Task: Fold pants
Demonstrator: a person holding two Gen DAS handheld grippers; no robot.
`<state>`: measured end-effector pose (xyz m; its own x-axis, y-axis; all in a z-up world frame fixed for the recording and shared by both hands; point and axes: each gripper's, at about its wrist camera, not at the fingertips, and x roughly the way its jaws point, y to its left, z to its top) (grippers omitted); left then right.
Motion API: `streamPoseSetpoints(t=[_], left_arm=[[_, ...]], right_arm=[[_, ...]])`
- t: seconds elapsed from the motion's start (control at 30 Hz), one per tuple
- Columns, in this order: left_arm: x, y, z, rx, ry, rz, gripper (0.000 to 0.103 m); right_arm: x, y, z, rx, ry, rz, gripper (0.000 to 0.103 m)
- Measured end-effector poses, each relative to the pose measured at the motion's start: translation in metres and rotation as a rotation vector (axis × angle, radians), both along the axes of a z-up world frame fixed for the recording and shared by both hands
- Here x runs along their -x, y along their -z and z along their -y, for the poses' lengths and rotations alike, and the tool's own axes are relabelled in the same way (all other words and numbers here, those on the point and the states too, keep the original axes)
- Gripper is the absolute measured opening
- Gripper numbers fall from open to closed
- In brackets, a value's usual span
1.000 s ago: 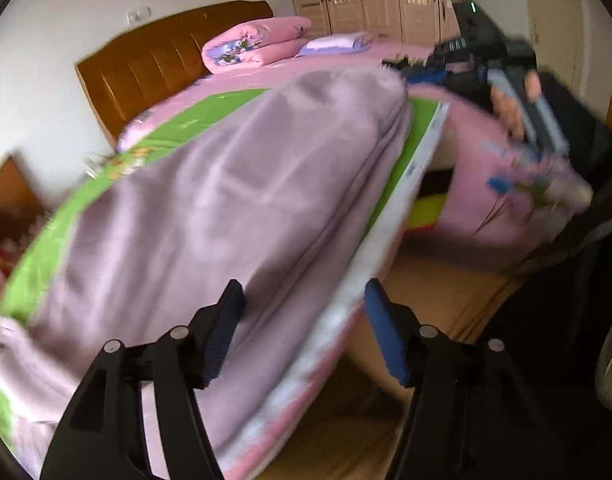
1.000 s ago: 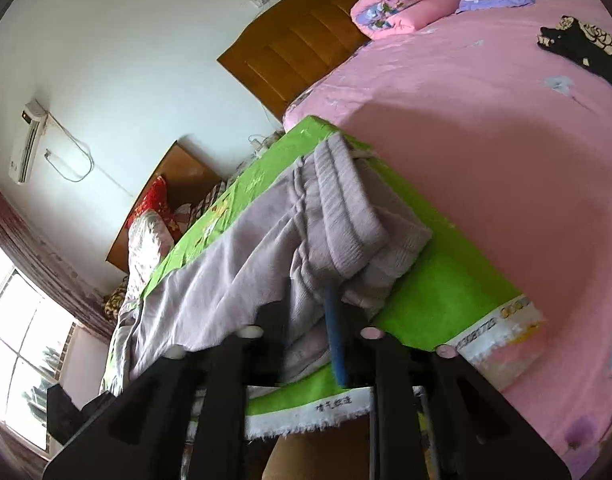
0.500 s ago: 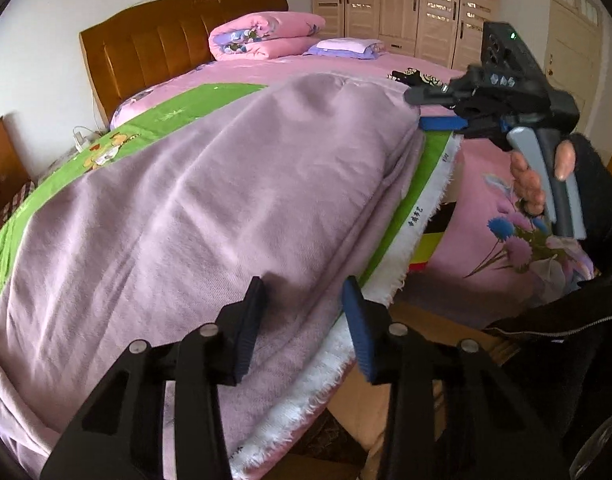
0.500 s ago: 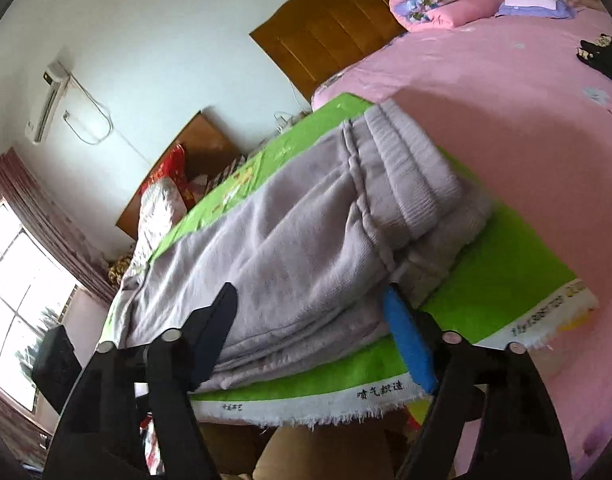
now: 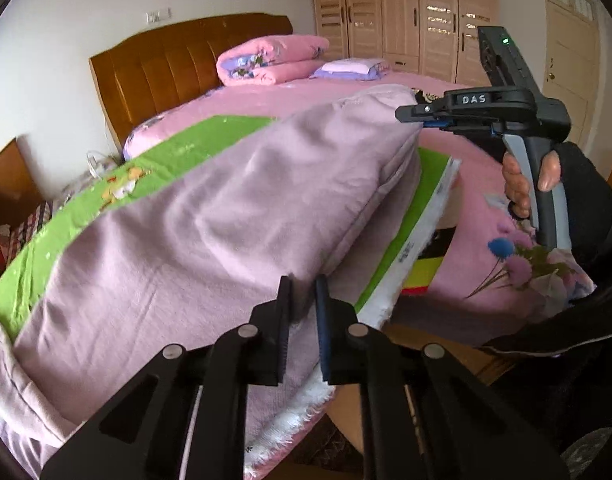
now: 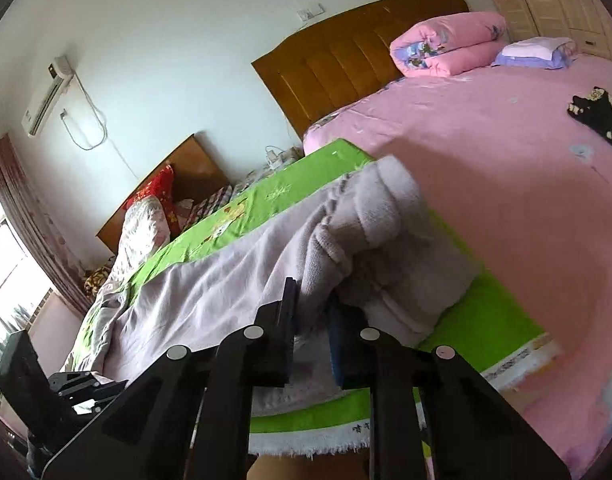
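Left wrist view: the left gripper (image 5: 304, 300) has its two fingers drawn in on the near side seam of the lilac sweatpants (image 5: 210, 208), with only a thin fold of fabric between the pads. The pants lie lengthways on a green mat (image 5: 174, 152) spread over the pink bed (image 5: 290, 96), stretching ahead of the fingers and up to the right. At the far right end, the right gripper (image 5: 404, 114) meets the same edge at the waistband, held by the person's hand (image 5: 524, 184). Both grips sit on one long edge, probably so that edge can be lifted evenly and carried across, laying one half over the other.

From the right wrist view, the right gripper's fingers (image 6: 288, 316) are closed on the bunched ribbed waistband (image 6: 386, 216), which rises just ahead of the tips and looks slightly lifted off the mat. The rest of the pants trails off to the left of the fingers towards the left gripper's body at the lower left. Gripping the thick waistband gives a firm hold on the heaviest part, so the cloth should not slip. The fold looks only begun.
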<state>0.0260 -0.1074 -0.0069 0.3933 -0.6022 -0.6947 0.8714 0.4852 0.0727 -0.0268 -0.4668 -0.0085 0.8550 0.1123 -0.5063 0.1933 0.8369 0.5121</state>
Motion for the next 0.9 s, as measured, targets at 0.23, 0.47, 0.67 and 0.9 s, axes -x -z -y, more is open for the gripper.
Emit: streamPoseSetpoints(t=[0.23,0.47,0.67,0.9], left_arm=[[-0.003,0.033,0.008,-0.069,0.023,-0.052,0.013],[0.001,0.025,0.001,-0.057,0.026,-0.080,0.063],[0.008,0.014,-0.012,0.047,-0.021,-0.090,0.083],[0.006,0.010,-0.042,0.088,-0.141,-0.071,0.088]], right_arm=[[-0.002,0.049,0.012,-0.074,0.029,-0.105,0.018],[-0.002,0.037,0.008,-0.070,0.011,-0.168,0.038],[0.013,-0.015,-0.022,0.176,0.056,-0.044,0.069],[-0.033,0.001,-0.120,0.352,-0.239,-0.095,0.072]])
